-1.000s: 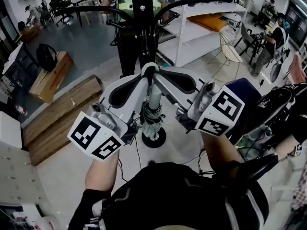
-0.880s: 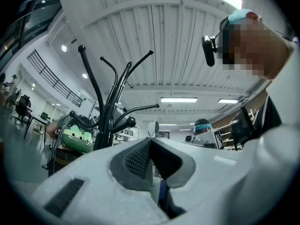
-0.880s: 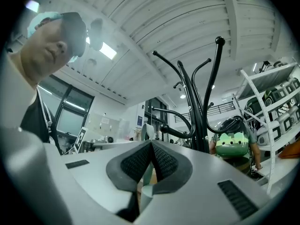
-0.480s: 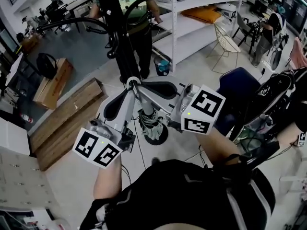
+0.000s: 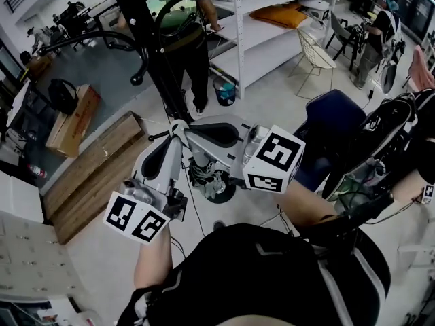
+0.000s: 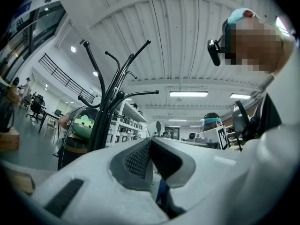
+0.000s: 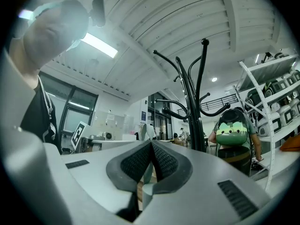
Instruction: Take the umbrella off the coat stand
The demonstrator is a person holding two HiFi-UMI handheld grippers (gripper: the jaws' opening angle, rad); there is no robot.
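Observation:
The black coat stand [image 5: 153,53] rises at the upper left of the head view, and its round base [image 5: 230,194] shows behind the grippers. A folded grey-green umbrella [image 5: 204,170] with a pale handle hangs just under the two gripper tips. My left gripper [image 5: 175,126] and right gripper [image 5: 185,130] meet tip to tip above it, both shut on the umbrella. In the left gripper view the jaws [image 6: 150,142] are closed and the stand [image 6: 110,102] is some way off. The right gripper [image 7: 151,144] shows the pale handle [image 7: 146,191] below its closed pads, with the stand [image 7: 192,102] beyond.
A person in a green top [image 5: 180,32] stands behind the stand beside white shelving [image 5: 272,26]. A small bin [image 5: 226,90], a wire chair [image 5: 316,56] and a dark blue seat [image 5: 329,121] are to the right. A cardboard box [image 5: 68,121] and wooden planks [image 5: 95,168] lie left.
Both grippers, still closed, have drawn back and left in the head view with the umbrella beneath them. The stand's hooks now lie farther from the gripper tips.

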